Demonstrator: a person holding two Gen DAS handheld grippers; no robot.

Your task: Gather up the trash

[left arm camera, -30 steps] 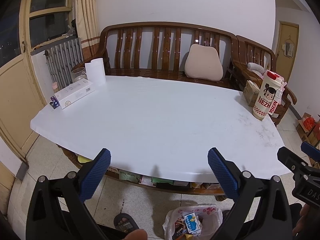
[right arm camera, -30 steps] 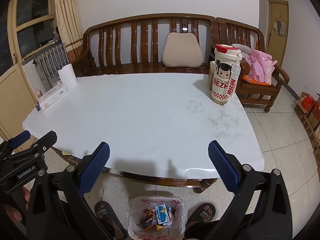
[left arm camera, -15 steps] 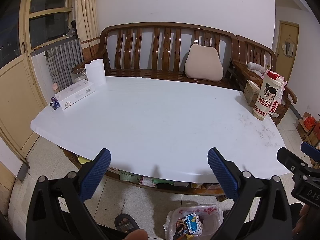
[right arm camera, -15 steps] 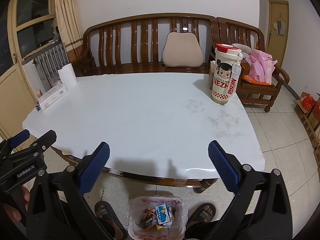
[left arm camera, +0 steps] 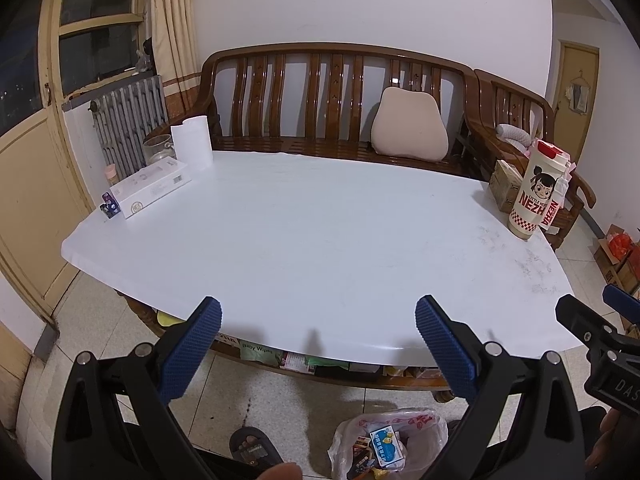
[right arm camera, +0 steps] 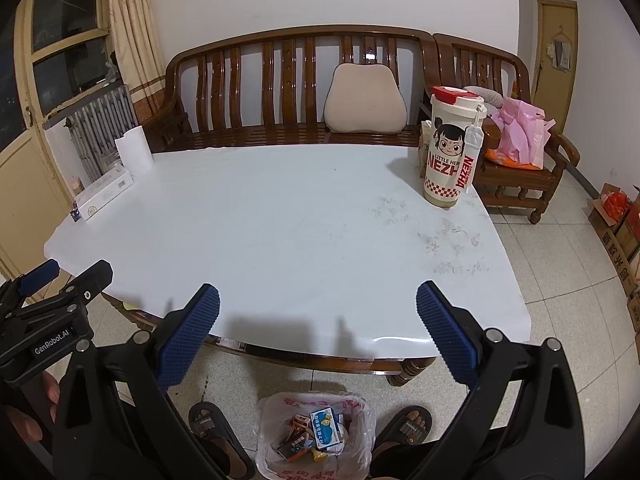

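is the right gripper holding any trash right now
No, the right gripper is open with nothing between its blue pads, and the small packages lie in the trash bag on the floor below it.

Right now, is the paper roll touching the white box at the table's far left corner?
Cannot tell. In the left wrist view the paper roll stands right behind the white box and overlaps it, hiding any gap.

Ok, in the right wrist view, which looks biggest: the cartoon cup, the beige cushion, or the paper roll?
Largest to smallest, as they look:
1. Beige cushion and cartoon cup: look about alike; the cup stands nearer, so unsure.
2. Paper roll: plainly smallest.
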